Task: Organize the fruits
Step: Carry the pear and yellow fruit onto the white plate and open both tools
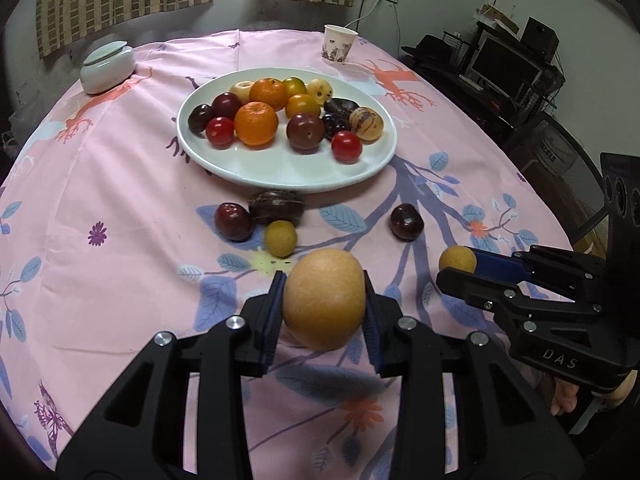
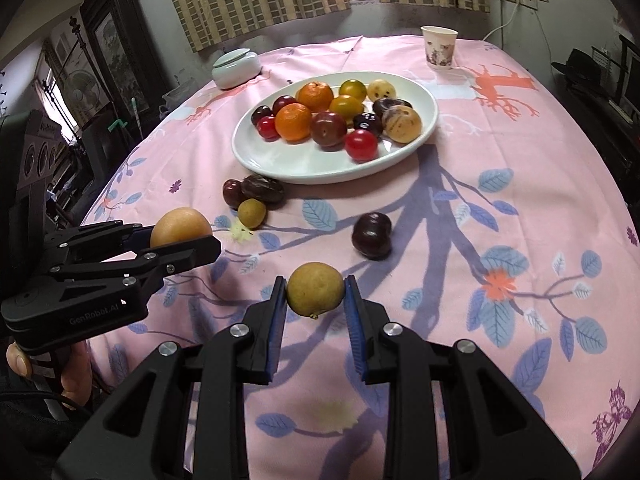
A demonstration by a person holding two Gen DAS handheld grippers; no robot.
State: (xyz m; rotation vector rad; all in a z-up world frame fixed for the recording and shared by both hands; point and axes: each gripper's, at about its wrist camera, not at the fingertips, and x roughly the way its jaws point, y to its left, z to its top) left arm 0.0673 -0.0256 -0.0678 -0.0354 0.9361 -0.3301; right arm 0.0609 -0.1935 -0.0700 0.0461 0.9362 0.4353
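- Left wrist view showed the left gripper [image 1: 324,308] clamped on a large tan fruit [image 1: 324,300], held clear above the pink tablecloth [image 1: 120,280].
- The right gripper [image 2: 315,294] pinched a small yellow-brown fruit [image 2: 315,288], also off the cloth.
- Most fruit already sat on the white plate [image 1: 280,172]: oranges, plums, cherry tomatoes.
- Four pieces lay loose just in front of the plate, among them a dark plum [image 1: 407,221] apart from the rest, so the job looked well along but unfinished.
- Fruit at the plate's back was partly hidden; I couldn't name the speckled ones.
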